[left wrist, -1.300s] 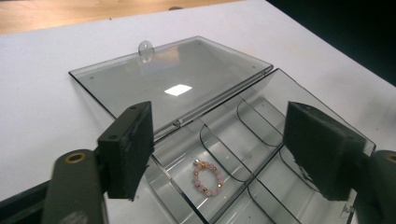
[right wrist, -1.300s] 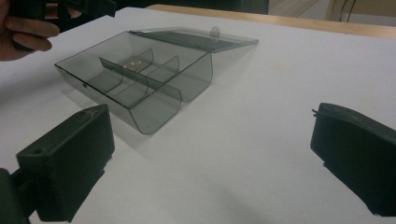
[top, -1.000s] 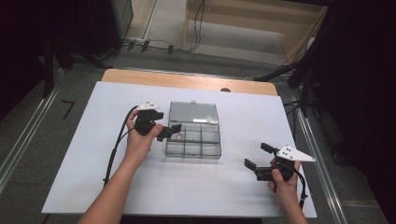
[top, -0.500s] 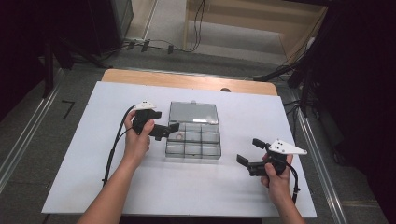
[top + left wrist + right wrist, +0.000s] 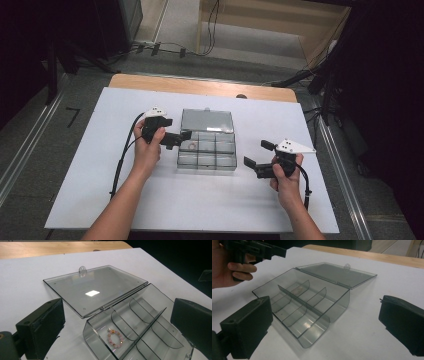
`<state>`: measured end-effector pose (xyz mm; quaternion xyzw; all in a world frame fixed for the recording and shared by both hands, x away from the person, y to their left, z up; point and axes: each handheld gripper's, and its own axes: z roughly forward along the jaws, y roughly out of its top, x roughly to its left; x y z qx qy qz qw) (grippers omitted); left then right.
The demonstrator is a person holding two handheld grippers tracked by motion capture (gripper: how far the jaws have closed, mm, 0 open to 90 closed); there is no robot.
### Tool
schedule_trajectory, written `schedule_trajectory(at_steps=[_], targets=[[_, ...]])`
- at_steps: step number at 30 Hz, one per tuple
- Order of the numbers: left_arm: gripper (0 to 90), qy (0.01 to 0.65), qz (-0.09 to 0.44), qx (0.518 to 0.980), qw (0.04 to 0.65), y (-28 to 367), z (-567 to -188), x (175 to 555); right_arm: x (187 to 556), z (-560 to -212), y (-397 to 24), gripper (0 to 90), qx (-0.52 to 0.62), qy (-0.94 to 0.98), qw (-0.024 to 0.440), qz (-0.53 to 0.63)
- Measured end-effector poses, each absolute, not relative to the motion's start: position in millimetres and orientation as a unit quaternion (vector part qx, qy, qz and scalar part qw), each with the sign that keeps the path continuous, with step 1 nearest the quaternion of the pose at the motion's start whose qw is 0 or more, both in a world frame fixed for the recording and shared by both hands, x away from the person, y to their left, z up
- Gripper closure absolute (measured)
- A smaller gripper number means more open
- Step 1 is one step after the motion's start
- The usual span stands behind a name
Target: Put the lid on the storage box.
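A clear plastic compartment box [image 5: 207, 152] stands mid-table with its lid [image 5: 206, 120] folded flat behind it. A small pink bead ring [image 5: 114, 338] lies in the near-left compartment and shows faintly through the dividers [image 5: 297, 291]. My left gripper [image 5: 180, 140] hovers open at the box's left edge, its jaws either side of that compartment [image 5: 120, 315]. My right gripper [image 5: 257, 154] is open just right of the box, pointing at its right end [image 5: 324, 312], with nothing between the jaws. The other compartments look empty.
The box sits on a white sheet [image 5: 100, 165] over a wooden table [image 5: 200, 86]. A black cable [image 5: 122, 160] trails from the left gripper along the forearm. Dark floor, cables and stands surround the table.
My right gripper has moved left and forward, closer to the box's right end. The left gripper has barely shifted at the box's left edge.
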<state>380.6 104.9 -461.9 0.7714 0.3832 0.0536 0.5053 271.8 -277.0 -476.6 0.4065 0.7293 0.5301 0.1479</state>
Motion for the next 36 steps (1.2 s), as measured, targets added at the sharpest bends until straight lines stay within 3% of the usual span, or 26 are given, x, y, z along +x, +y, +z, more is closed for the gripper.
schedule_trajectory(at_steps=[36], targets=[[0.0,0.423,0.033,0.753,0.503,100.9,-479.0,416.5,362.5,-479.0,-242.5,0.0,0.436,0.737,0.118,0.503]])
